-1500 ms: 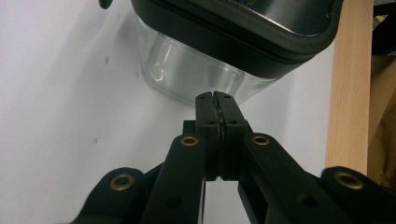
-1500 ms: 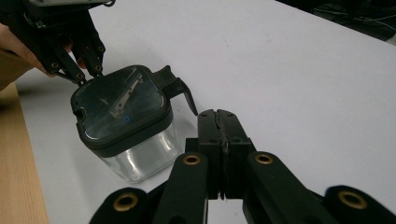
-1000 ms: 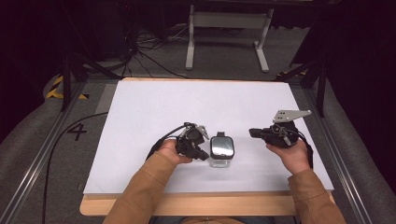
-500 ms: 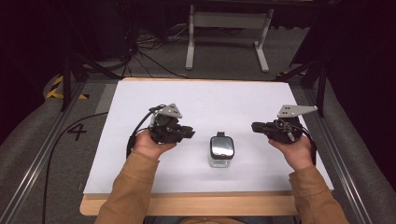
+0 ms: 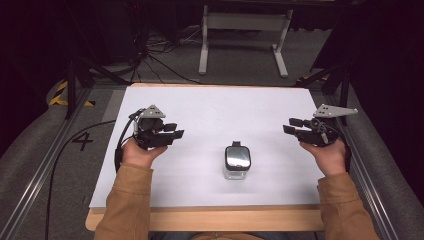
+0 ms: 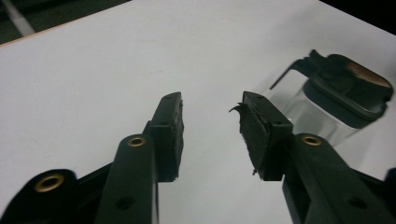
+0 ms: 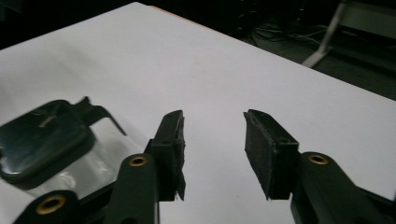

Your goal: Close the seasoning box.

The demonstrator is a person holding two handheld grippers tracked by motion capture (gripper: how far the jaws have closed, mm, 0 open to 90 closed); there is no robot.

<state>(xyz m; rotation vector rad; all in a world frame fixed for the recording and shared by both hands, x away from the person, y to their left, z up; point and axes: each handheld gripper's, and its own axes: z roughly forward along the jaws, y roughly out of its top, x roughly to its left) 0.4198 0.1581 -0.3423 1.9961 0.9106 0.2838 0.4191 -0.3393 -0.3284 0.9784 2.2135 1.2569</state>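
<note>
From above, a clear jar (image 5: 237, 161) with a dark lid stands on the white worktop (image 5: 215, 110), well apart from the left claw (image 5: 176, 134) and right claw (image 5: 288, 126). Along the left claw (image 6: 211, 122), jaws just opened and empty; jar (image 6: 343, 100) ahead right. Along the right claw (image 7: 212, 140), the same, jar (image 7: 51, 140) left.

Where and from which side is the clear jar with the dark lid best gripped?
Probably by the clear jar's square glass body just under the dark lid, coming level from the left or right: it stands upright, its flat side walls are free, and the latch juts from the far edge.
</note>
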